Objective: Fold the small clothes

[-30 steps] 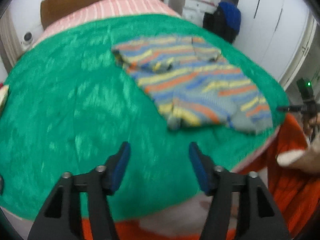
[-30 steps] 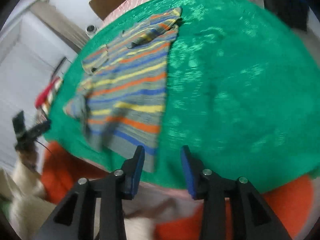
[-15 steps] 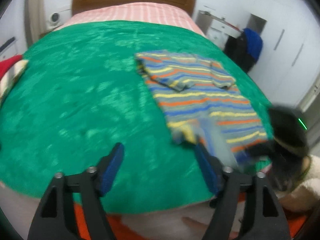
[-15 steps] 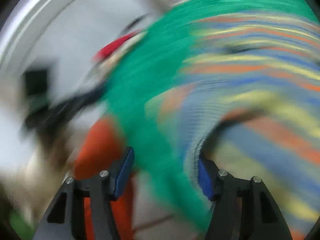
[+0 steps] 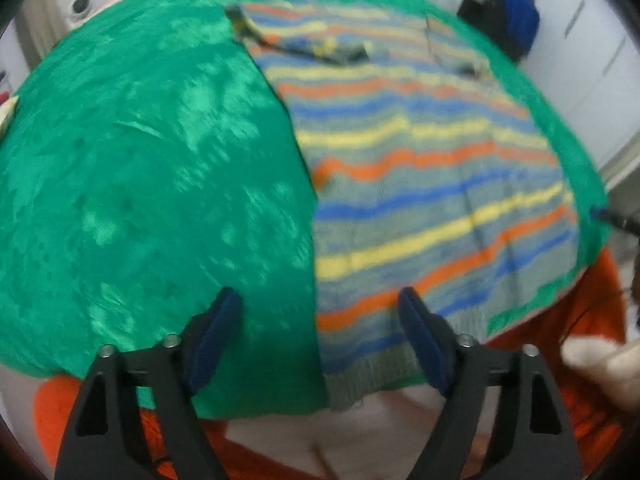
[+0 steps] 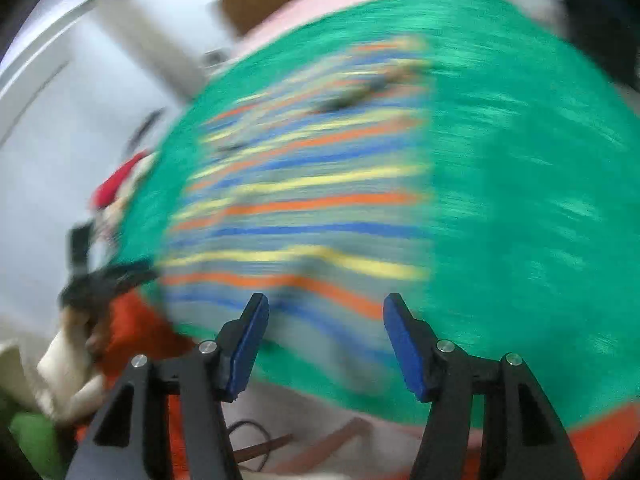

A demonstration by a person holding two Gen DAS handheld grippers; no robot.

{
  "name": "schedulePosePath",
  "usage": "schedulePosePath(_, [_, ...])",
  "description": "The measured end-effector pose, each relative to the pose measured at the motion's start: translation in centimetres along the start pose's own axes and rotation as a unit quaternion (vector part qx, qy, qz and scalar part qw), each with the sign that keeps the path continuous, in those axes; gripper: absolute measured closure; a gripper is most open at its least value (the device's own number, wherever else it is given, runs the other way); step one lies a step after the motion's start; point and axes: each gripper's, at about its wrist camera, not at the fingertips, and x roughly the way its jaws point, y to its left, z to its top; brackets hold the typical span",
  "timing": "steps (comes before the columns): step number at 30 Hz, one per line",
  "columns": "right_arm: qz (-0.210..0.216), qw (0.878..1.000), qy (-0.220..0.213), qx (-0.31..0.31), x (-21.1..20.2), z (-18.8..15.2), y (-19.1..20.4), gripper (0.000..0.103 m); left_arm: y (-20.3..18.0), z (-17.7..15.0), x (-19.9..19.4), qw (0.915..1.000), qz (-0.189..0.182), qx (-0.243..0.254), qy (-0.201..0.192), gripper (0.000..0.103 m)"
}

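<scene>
My left claw [image 5: 320, 336] is released, jaws wide apart over the near hem of the striped sweater [image 5: 420, 168], which lies flat on the green blanket [image 5: 140, 160] of the bed. My right claw [image 6: 326, 340] is also released, holding nothing, above the same hem.

text: none legible | labels: none | both views blurred
</scene>
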Motion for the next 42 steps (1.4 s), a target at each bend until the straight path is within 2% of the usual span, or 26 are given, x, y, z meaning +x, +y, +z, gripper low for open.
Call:
schedulePosePath(2, [-0.004,1.000,0.016,0.012,0.1,-0.8,-1.6,0.042,-0.9,-0.5,0.8,0.9997,0.004,0.014,0.018,0.043])
schedulePosePath(4, [0.008,0.999,0.036,0.016,0.3,-1.6,-2.5,0.043,-1.8,-0.7,1.2,0.9992,0.018,0.030,0.021,0.053])
schedulePosePath(5, [0.013,0.999,0.042,0.019,1.0,-1.8,-2.7,0.043,-2.3,-0.7,1.4,0.9989,0.017,0.036,0.024,0.067])
schedulePosePath(6, [0.016,0.999,0.043,0.016,2.1,-2.0,-2.6,0.044,-2.6,-0.7,1.5,0.9988,0.013,0.040,0.026,0.089])
schedulePosePath(7, [0.019,0.999,0.043,0.011,3.1,-1.9,-2.2,0.048,-3.0,-0.5,1.6,0.9985,0.011,0.046,0.027,0.099])
schedulePosePath(8, [0.024,0.999,0.044,0.002,4.2,-1.5,-1.5,0.069,-3.2,-0.5,1.6,0.9983,0.012,0.050,0.028,0.099])
schedulePosePath(9, [0.035,0.998,0.048,-0.004,4.7,-1.2,-0.8,0.086,-3.1,-0.4,1.2,0.9982,0.014,0.052,0.025,0.099])
schedulePosePath(10, [0.048,0.997,0.060,-0.009,5.0,-1.1,-0.3,0.098,-2.8,-0.4,0.7,0.9983,0.019,0.051,0.021,0.100])
schedulePosePath(12, [0.028,0.997,0.068,-0.034,4.4,-1.5,1.4,0.098,-1.0,-0.2,-1.7,0.9985,0.032,0.043,0.004,0.100])
schedulePosePath(15, [0.017,0.996,0.061,-0.056,0.0,-1.3,2.3,0.098,2.0,-0.1,-5.1,0.9995,0.018,0.020,-0.015,0.103])
schedulePosePath(18, [0.008,0.997,0.060,-0.055,-3.1,-1.4,2.3,0.098,2.2,-0.8,-5.2,0.9996,0.012,0.025,-0.004,0.103])
schedulePosePath(22, [-0.033,0.994,0.095,-0.032,-0.5,-2.4,0.3,0.098,-0.4,-2.0,-0.4,0.9977,0.032,0.050,0.033,0.103])
schedulePosePath(24, [-0.054,0.992,0.111,-0.014,1.5,-3.0,-1.0,0.098,-0.6,-2.2,0.8,0.9967,0.050,0.052,0.037,0.103])
schedulePosePath(28, [-0.057,0.993,0.102,0.014,2.4,-3.5,-2.3,0.098,-0.6,-2.5,0.9,0.9975,0.053,0.038,0.027,0.102])
schedulePosePath(31, [-0.060,0.994,0.093,0.016,2.4,-3.4,-2.3,0.098,-0.4,-2.9,0.2,0.9987,0.032,0.030,0.025,0.097])
schedulePosePath(33, [-0.064,0.994,0.090,0.010,2.6,-3.4,-1.8,0.097,0.4,-2.8,-0.8,0.9993,0.012,0.025,0.025,0.087])
schedulePosePath(34, [-0.064,0.994,0.087,0.009,2.4,-3.4,-1.8,0.097,1.0,-2.6,-1.8,0.9996,-0.010,0.019,0.020,0.083])
schedulePosePath(35, [-0.063,0.994,0.084,0.010,2.2,-3.4,-1.6,0.090,1.9,-2.2,-3.0,0.9995,-0.027,0.012,0.009,0.069])
schedulePosePath(36, [-0.061,0.995,0.081,0.014,2.3,-3.3,-1.4,0.087,2.7,-1.8,-4.1,0.9991,-0.042,0.003,-0.007,0.054])
schedulePosePath(38, [-0.058,0.995,0.075,0.018,2.1,-3.3,-1.4,0.083,5.0,-0.2,-6.6,0.9962,-0.067,-0.027,-0.050,0.041])
schedulePosePath(40, [-0.055,0.996,0.068,0.016,2.0,-3.2,-1.3,0.082,6.8,1.8,-7.5,0.9925,-0.089,-0.055,-0.064,0.041])
schedulePosePath(42, [-0.051,0.997,0.063,0.017,2.0,-3.1,-1.2,0.081,7.5,4.4,-6.4,0.9901,-0.110,-0.065,-0.060,0.041])
